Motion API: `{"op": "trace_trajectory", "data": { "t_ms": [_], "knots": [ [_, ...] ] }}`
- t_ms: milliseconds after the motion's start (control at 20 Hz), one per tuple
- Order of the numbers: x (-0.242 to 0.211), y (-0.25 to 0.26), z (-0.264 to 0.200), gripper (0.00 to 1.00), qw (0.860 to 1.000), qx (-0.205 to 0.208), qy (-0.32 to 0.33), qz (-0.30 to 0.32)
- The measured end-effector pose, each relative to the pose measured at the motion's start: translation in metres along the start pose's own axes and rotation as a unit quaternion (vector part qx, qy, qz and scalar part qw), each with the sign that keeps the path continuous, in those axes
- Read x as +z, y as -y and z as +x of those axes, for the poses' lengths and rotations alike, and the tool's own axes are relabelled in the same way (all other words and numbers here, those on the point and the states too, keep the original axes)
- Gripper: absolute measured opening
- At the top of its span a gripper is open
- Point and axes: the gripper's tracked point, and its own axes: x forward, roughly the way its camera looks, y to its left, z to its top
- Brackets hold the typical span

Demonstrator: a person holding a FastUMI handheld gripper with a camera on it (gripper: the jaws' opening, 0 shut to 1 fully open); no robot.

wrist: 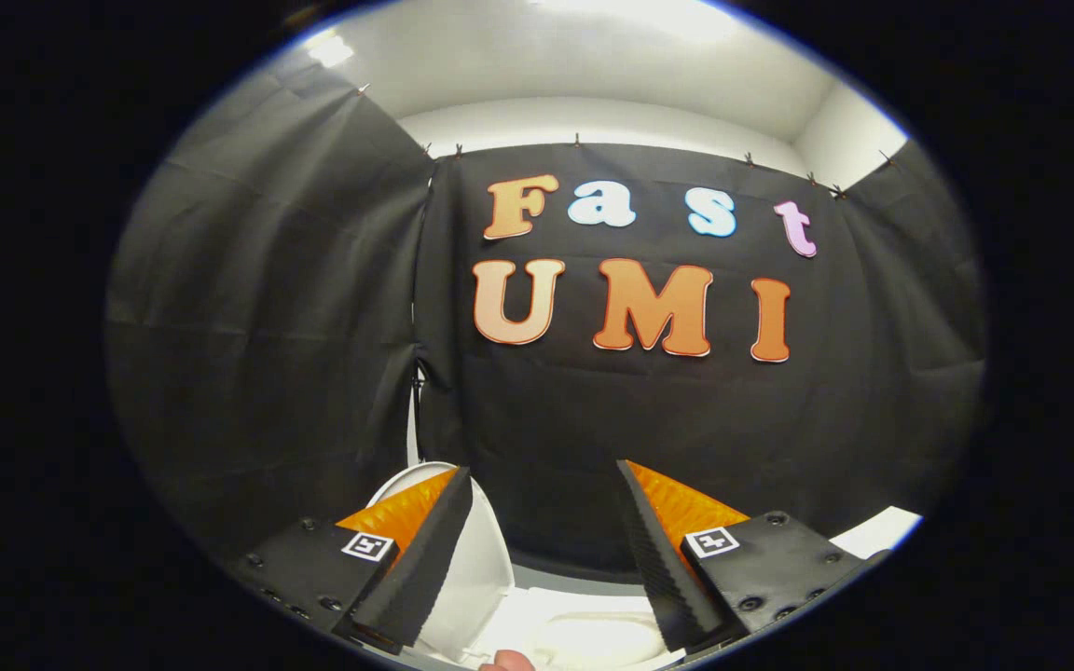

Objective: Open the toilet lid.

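The tool (544, 540) is spread wide with nothing between its fingers. The white toilet lid (472, 568) stands raised just behind the tool's left finger, partly hidden by it, its long axis running upward and its rounded top edge nearest the black cloth wall (593, 419). Between and below the fingers lies the white toilet bowl (584, 634); open room separates the fingers.

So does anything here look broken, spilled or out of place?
Nothing stands out. The toilet lid stands raised beside the left finger, and the white toilet below looks clean and whole. The hand-held gripper is open, its fingers apart and touching nothing. The black cloth wall hangs with ordinary creases.
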Motion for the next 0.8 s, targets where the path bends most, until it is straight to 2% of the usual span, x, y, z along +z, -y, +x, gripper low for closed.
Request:
{"op": "trace_trajectory", "data": {
  "t_ms": [150, 400, 550, 800],
  "knots": [
    [-0.022, 0.045, -0.018, 0.98, 1.0, -0.02, -0.006, 0.011],
    [-0.048, 0.089, -0.049, 0.98, 0.999, -0.026, -0.009, 0.023],
    [-0.066, 0.102, -0.068, 0.98, 0.999, -0.024, -0.021, 0.005],
    [-0.076, 0.107, -0.088, 0.98, 1.0, -0.007, -0.015, 0.008]
  ]
}}
